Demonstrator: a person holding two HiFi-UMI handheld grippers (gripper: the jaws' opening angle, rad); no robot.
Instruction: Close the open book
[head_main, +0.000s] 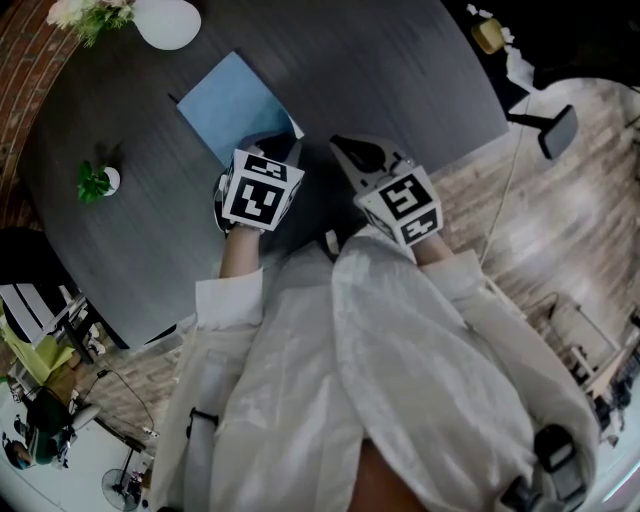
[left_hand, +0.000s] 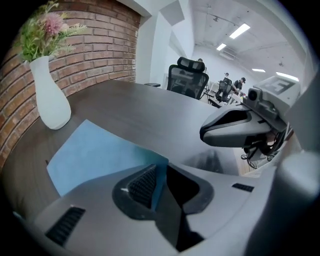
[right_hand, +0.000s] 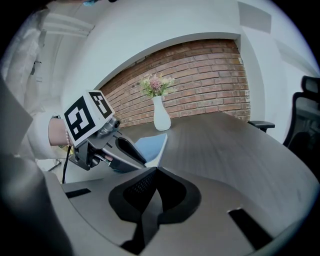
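A blue book (head_main: 232, 105) lies flat on the dark round table (head_main: 400, 70), its cover facing up and a white page edge showing on its near side. My left gripper (head_main: 280, 145) reaches down onto the book's near corner. In the left gripper view the blue cover's edge (left_hand: 159, 182) sits between the jaws, against the left pad (left_hand: 142, 185), with a dark gap on the other side. My right gripper (head_main: 352, 152) hovers just right of the book, shut and empty; its jaws meet at a point (right_hand: 156, 172).
A white vase (head_main: 165, 22) with flowers stands at the table's far edge beyond the book. A small potted plant (head_main: 97, 181) sits at the left. A brick wall (left_hand: 100, 45) lies behind the table, and office chairs (left_hand: 187, 80) and people beyond it.
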